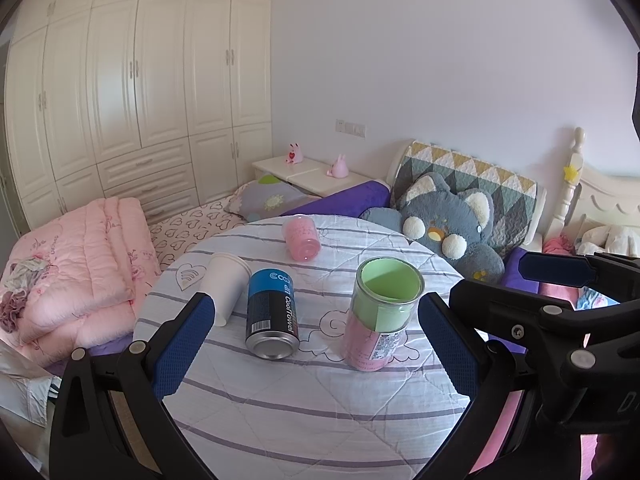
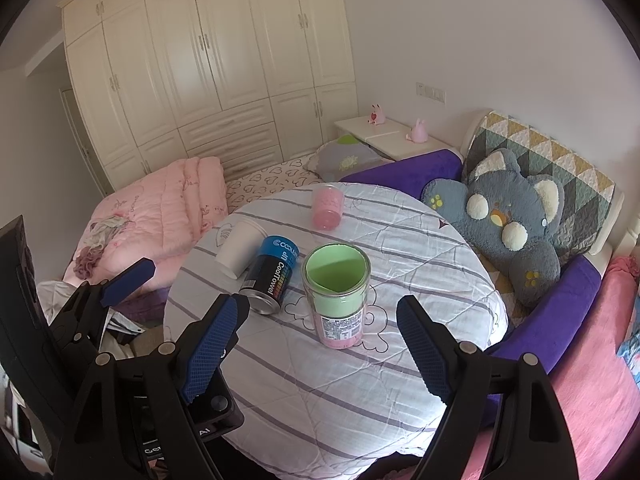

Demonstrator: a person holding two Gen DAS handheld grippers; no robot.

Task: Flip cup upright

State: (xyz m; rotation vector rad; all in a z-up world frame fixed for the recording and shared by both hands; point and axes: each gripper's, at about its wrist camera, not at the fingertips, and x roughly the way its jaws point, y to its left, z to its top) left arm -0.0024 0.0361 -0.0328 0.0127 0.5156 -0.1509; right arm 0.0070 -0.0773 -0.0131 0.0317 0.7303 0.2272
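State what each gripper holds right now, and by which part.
Nothing. The left gripper and right gripper are both open and empty, short of the upright green cup.

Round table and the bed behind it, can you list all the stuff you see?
Round table with striped cloth: one, white and purple, centre.
Clear cup with green and pink lining: one, upright, front right of table.
Blue and black can: one, lying down, table middle.
White paper cup: one, lying down, left of can.
Pink plastic cup: one, on its side, far edge.
Grey plush cat: one, on bed.
Pink folded quilt: one, left.
Left gripper: blue pads, open.
Right gripper: blue pads, open.
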